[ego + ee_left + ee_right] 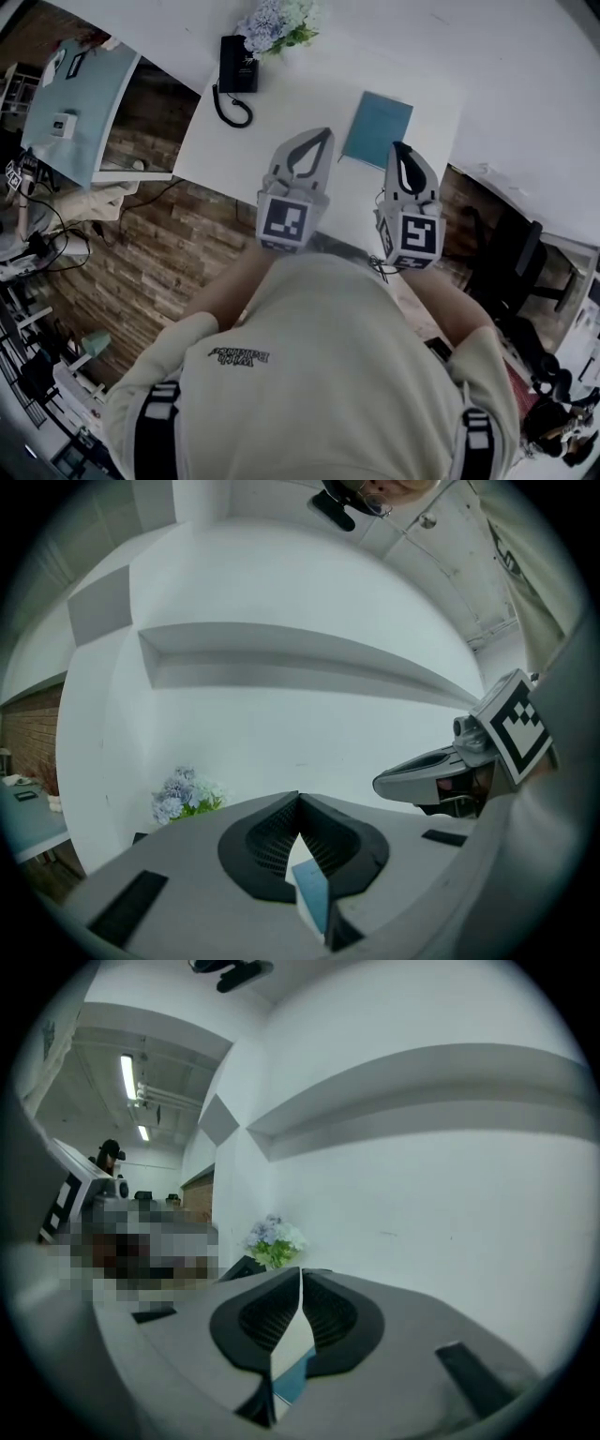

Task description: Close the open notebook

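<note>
Beige fabric of the person's shirt (319, 375) fills the near part of the head view. Just beyond it, the left gripper (325, 134) and the right gripper (397, 146) are held side by side over the near edge of the white table (281, 108).

Jaw state:
- Left gripper: tips meet, nothing between them.
- Right gripper: tips meet, nothing between them.

Each gripper view confirms this. The pads touch at the tip, and only a sliver of the table and the blue cover shows through the gap lower down.

Beyond the grippers, the teal notebook (378, 128) lies flat on the table with its cover down and no pages visible. Neither gripper touches it. The right gripper is nearer to it.

Farther back stand a black telephone (237, 64) and a bunch of pale flowers (278, 23), both well apart from the notebook.

Task status, as judged: the notebook reads as closed, so the closing step appears complete. No further handling of the notebook seems required.
</note>
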Motion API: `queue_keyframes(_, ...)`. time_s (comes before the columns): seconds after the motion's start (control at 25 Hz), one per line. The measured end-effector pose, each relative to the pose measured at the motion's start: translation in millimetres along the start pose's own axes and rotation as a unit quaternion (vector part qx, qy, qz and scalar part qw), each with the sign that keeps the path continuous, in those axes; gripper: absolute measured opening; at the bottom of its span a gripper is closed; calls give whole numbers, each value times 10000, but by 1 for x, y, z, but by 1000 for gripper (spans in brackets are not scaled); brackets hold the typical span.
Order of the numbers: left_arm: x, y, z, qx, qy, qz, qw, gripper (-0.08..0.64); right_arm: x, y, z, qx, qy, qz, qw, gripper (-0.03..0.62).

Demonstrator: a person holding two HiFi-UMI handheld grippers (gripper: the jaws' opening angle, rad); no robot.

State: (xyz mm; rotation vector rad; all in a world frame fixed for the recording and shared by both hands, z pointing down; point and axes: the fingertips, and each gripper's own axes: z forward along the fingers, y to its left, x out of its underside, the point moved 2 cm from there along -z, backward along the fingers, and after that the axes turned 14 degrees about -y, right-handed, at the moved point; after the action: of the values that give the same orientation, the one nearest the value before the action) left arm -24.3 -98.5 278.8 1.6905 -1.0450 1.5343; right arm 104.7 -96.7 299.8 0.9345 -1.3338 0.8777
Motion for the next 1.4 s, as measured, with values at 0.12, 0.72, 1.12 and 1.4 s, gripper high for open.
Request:
queue_keyframes(0.12, -19, -1, -7, -2, -130, -32, 9999, 14, -21, 7, -4, -96, -229, 85, 9997, 14)
queue_keyframes(0.72, -54, -26, -35, 184, -269, 119, 9994, 12, -69, 45, -28, -771, -904, 11, 9929, 3)
queue_keyframes(1.12, -66, -21, -39, 61, -445, 59, 9990, 14, -81, 57, -31, -955, -1066, 53, 9897, 2)
queue_keyframes(1.4, -67, -25, -42, 100, -437, 46, 9990, 14, -83, 61, -34, -985, -1059, 98, 9894, 2)
